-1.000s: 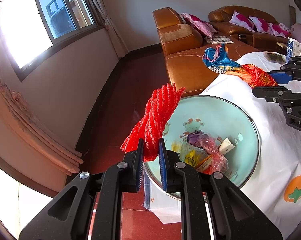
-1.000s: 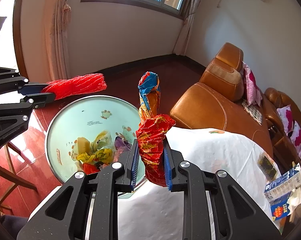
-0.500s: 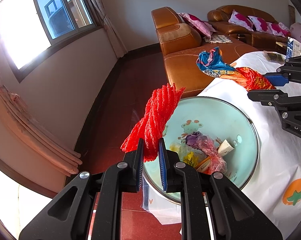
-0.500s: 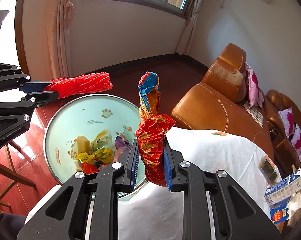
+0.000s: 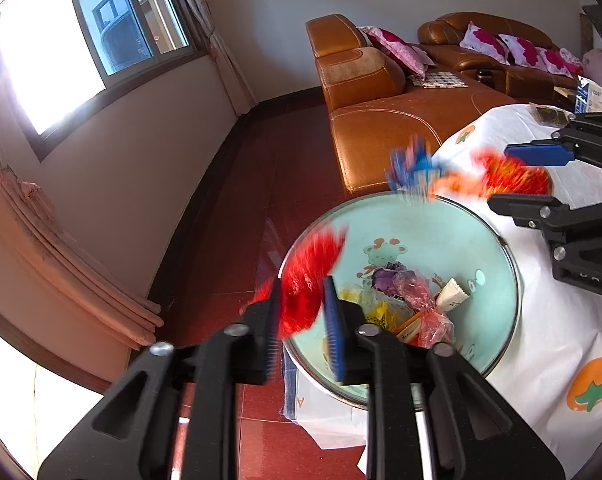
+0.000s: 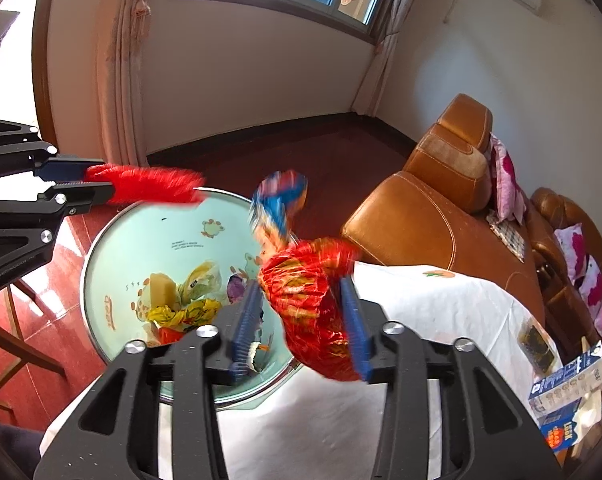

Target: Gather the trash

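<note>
A pale blue basin (image 5: 497,240) (image 6: 113,240) with a metal rim holds several wrappers and stands at the table's edge. My left gripper (image 5: 301,304) (image 6: 75,184) hangs over its near rim. Its jaws are opening, and a red mesh net (image 5: 307,276) (image 6: 149,188) sits blurred and loose between them, clear of the right pad. My right gripper (image 6: 301,308) (image 5: 535,178) is over the basin's other side and its jaws are opening too. A crumpled red and orange wrapper (image 6: 311,304) (image 5: 513,176) with a blue end (image 6: 279,200) lies between them, blurred, leaning on the right pad only.
A white cloth with orange fruit prints (image 5: 561,340) (image 6: 421,320) covers the table. Cartons (image 6: 569,396) and a dark packet (image 6: 535,340) lie at its far side. A brown leather sofa (image 5: 381,120) stands behind it, with red floor (image 5: 229,220) below the basin.
Both grippers' jaws have parted. The red net has dropped lower between the left jaws and blurs. The wrapper has loosened and tipped in the right jaws.
</note>
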Motion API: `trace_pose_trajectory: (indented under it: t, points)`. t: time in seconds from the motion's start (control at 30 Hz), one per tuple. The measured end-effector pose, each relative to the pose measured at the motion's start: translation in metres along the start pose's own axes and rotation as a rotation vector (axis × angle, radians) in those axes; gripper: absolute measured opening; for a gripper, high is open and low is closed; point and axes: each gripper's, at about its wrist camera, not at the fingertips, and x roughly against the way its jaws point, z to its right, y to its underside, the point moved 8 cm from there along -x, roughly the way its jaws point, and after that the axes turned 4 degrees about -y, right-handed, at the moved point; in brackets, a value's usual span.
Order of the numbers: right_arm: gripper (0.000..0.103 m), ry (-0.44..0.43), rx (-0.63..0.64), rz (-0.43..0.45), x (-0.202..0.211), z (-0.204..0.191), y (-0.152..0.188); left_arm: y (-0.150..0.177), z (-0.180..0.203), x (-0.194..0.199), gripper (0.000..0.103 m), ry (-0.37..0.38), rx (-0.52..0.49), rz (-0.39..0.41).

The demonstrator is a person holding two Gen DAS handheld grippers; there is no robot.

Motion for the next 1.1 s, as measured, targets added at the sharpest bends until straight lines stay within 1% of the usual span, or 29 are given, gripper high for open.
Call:
trace_pose_trajectory:
  t: [0.07,0.1,0.13,0.17,0.27,0.33,0.37,0.43,0.53,0.6,0.7,0.77,0.87,0.97,1.1]
  points:
    - [0.049,0.013,-0.010,0.013,0.002,0.003,0.003,0.001,-0.002,0.001,0.041,-0.006,0.009,0.000]
    - [0.050,0.012,-0.017,0.016,0.004,0.004,0.004,0.001,-0.003,0.002,0.056,-0.011,0.015,0.005]
    - [0.053,0.011,-0.028,0.020,0.006,0.005,0.006,0.001,-0.005,0.005,0.066,-0.020,0.022,0.014]
    - [0.057,0.014,-0.036,0.028,0.010,0.007,0.008,0.002,-0.006,0.009,0.067,-0.028,0.027,0.026]
    - [0.061,0.021,-0.055,0.051,0.024,0.008,0.014,0.006,-0.006,0.018,0.068,-0.029,0.033,0.032]
    - [0.062,0.036,-0.081,0.073,0.040,0.010,0.020,0.008,-0.008,0.029,0.075,-0.035,0.044,0.052]
    - [0.063,0.041,-0.094,0.083,0.047,0.011,0.023,0.008,-0.010,0.037,0.077,-0.039,0.052,0.066]
    - [0.065,0.039,-0.134,0.111,0.065,0.011,0.029,0.007,-0.014,0.050,0.086,-0.047,0.077,0.091]
    - [0.066,0.060,-0.166,0.156,0.092,0.010,0.036,0.006,-0.017,0.070,0.087,-0.040,0.110,0.129]
    - [0.066,0.072,-0.185,0.177,0.107,0.010,0.039,0.005,-0.017,0.083,0.088,-0.038,0.111,0.149]
    - [0.068,0.080,-0.209,0.205,0.126,0.011,0.041,0.001,-0.016,0.099,0.093,-0.029,0.118,0.179]
    - [0.069,0.094,-0.219,0.225,0.138,0.011,0.041,0.001,-0.014,0.107,0.094,-0.025,0.116,0.195]
    - [0.070,0.103,-0.226,0.241,0.151,0.010,0.042,-0.002,-0.012,0.118,0.094,-0.026,0.107,0.216]
    - [0.070,0.113,-0.233,0.250,0.158,0.013,0.044,-0.004,-0.014,0.126,0.097,-0.023,0.120,0.235]
    - [0.070,0.123,-0.241,0.260,0.168,0.013,0.049,-0.004,-0.016,0.132,0.097,-0.017,0.130,0.248]
